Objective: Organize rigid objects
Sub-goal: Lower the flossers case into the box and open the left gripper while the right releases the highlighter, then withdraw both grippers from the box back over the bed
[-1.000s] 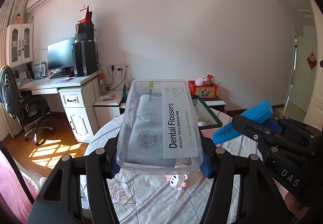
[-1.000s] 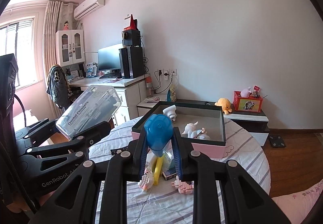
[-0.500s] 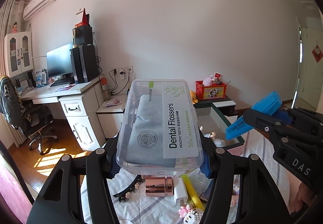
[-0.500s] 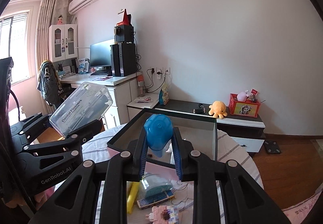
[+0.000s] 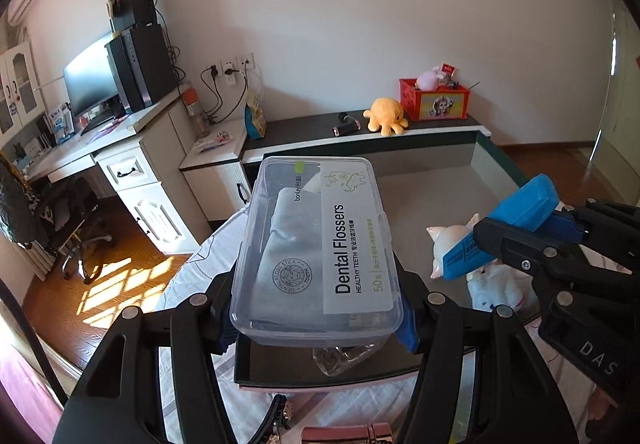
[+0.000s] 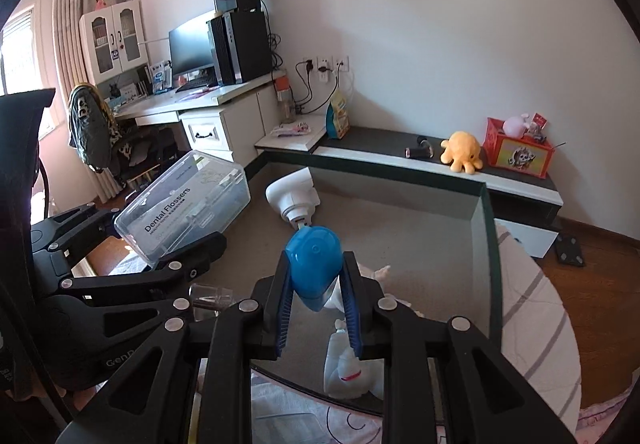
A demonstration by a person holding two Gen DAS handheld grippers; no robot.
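Left gripper (image 5: 316, 320): you pinch the clear dental flosser box (image 5: 320, 244) by its sides, above the tray's near-left corner.
Right gripper (image 6: 316, 308): you clamp a blue tube (image 6: 314, 266) over the tray (image 6: 486, 228).
Risk: letting go this high could knock the white figurines (image 5: 452, 248) or bounce items over the rim.

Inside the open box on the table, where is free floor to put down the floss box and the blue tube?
The box floor is bare along its far wall and right wall, behind the white figures. The far left corner holds a white device. The near edge is crowded: the figures and a small clear bottle lie there, under the floss box and blue tube.
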